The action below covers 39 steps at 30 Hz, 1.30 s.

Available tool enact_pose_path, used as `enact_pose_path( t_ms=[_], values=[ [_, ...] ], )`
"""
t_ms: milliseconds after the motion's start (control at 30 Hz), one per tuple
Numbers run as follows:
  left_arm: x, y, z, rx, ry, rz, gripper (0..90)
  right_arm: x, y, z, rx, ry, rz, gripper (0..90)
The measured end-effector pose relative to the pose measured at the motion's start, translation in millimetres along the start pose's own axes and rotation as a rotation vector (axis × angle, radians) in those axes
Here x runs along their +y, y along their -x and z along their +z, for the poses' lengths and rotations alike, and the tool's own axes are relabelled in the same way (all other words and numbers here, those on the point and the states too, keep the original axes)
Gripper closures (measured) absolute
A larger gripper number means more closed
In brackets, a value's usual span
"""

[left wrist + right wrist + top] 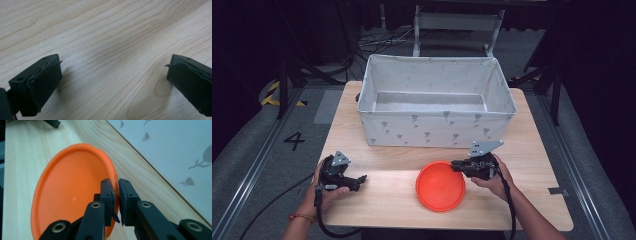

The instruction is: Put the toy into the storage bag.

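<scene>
High view: orange plate (440,186) lies on the worktop (382,200), near the front edge and a little right of centre, with a grey fabric bin (437,131) standing behind it. The right tongs (455,163) meet the plate at its far right rim. The left tongs (362,178) rest low over bare wood, well apart from the plate.

Left gripper view: jaws stand wide apart with nothing between them, just above the wood grain.

Right gripper view: jaws are clamped on the plate's (75,195) thin rim, one pad inside the lip, one outside. The plate tilts, with the gripped edge raised off the wood. The bin wall (175,152) runs close alongside.

Risks, as I judge them: the hold is a narrow pinch on a smooth curved lip, so the plate could pivot or slide out if it is swung fast. Its low edge may drag on the worktop and twist the grip. Carried toward the bin, it could catch the soft wall.

Plate: round, shallow, raised rim, uniform matte orange, looks light plastic; one faint speck near the middle.
</scene>
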<state>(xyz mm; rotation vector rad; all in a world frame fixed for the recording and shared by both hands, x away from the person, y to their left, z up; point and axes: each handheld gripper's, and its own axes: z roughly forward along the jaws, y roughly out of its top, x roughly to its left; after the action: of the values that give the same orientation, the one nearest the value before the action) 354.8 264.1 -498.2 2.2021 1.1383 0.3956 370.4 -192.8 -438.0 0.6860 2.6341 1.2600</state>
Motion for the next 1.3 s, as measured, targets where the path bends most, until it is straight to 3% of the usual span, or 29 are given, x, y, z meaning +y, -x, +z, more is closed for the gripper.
enact_pose_path(
  t_ms=[467,667,933,1300],
  values=[
    [-0.1,0.0,-0.2,0.002,0.001,0.002,0.4,10.7,-11.0,-34.9,-0.029,-0.012,-0.110,82.7],
    [-0.2,0.3,-0.4,0.002,-0.002,-0.001,0.4,12.7,-9.8,-53.0,-0.038,0.006,-0.115,82.8],
    [-0.6,0.7,-0.5,0.007,0.002,-0.003,0.4,19.6,-12.5,-76.6,-0.087,-0.038,-0.162,82.9],
    [-0.8,1.1,-0.7,0.007,0.001,-0.007,0.4,32.1,-11.1,-109.2,-0.114,-0.044,-0.182,83.0]
  ],
)
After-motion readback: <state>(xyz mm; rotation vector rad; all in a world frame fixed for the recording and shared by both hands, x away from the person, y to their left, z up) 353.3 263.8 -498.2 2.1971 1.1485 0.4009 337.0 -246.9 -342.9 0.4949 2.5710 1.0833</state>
